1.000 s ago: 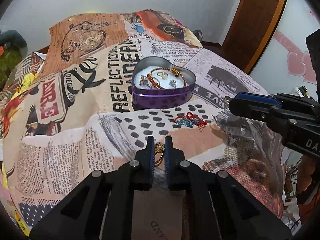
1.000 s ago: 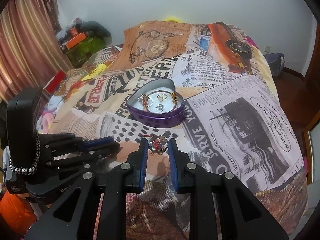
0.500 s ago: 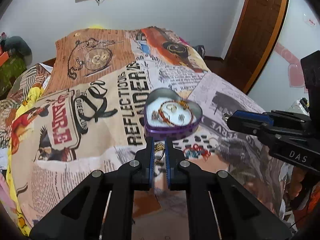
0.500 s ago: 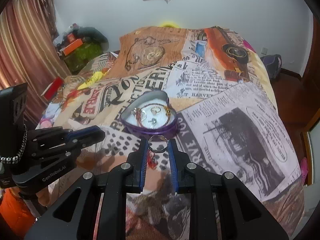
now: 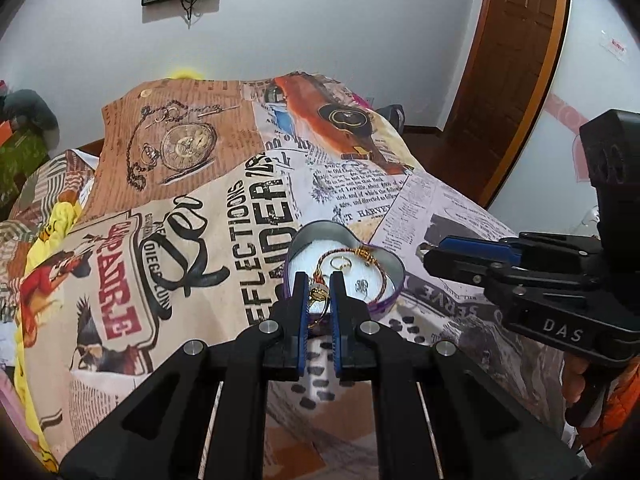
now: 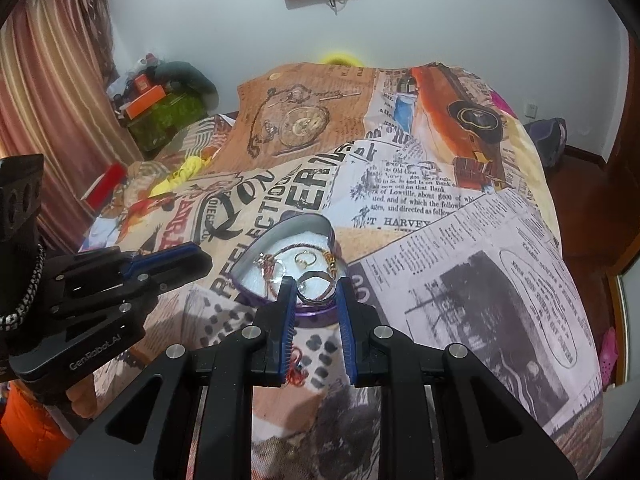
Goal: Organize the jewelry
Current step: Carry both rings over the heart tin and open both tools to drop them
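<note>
Heart-shaped tin (image 6: 256,252) on bed: left tool (image 5: 320,286) clamped a gold ring (image 5: 319,293), right tool (image 6: 314,290) a silver ring (image 6: 316,289), both over its near rim; early release risked spilling outside.

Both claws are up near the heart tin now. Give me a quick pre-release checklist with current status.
1. Left claw shut on gold ring: ok.
2. Right claw shut on silver ring: ok.
3. Heart tin open, white lining exposed: ok.
4. Each ring appears in line with the tin's interior: ok, though height above it: cannot tell.
5. The two claws apart from each other: ok.
6. Red cord bracelet on the bedspread, not in the tin: not ok.
</note>
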`<state>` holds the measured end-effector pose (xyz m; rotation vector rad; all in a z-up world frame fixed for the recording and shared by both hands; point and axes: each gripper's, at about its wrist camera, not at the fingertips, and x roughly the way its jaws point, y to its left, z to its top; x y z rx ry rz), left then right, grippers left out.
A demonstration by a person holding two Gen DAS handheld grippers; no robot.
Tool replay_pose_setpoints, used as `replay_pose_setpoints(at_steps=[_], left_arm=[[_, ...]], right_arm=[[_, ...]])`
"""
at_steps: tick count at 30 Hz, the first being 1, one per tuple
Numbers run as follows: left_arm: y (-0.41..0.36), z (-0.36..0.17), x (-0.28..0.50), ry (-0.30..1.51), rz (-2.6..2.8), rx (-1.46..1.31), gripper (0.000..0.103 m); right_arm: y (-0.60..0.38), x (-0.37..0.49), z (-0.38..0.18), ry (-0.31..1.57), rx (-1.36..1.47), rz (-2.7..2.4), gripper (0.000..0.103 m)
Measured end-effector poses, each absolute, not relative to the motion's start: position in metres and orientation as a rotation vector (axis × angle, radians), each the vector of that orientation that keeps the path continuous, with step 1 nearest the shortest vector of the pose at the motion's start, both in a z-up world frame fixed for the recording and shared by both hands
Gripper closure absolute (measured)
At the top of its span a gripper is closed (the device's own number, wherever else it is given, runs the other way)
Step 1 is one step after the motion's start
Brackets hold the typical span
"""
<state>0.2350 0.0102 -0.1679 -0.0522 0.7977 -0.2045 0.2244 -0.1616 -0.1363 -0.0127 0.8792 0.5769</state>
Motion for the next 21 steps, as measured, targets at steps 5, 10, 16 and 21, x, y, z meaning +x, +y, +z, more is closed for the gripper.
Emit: replay_pose_setpoints(at_steps=[5, 10, 16, 21], left_arm=[[0.01, -0.173, 0.244, 0.805, -0.211, -0.058, 0.095], [0.01, -0.179, 0.252, 0.815, -0.216, -0.062, 0.095], [0.01, -0.186, 0.26, 0.834, -0.231, -0.083, 0.095], [0.008, -0.191, 0.262, 0.846, -0.245, -0.078, 0.095]], right_arm=[[-0.16, 0.235, -0.141, 0.889, -0.007, 0.58, 0.085], [-0.155, 0.242, -0.146, 0.897, -0.016, 0.589, 0.085], [-0.15, 0.25, -0.154, 0.918, -0.017, 0.604, 0.085], [-0.145, 0.253, -0.159, 0.931, -0.022, 0.619, 0.085]])
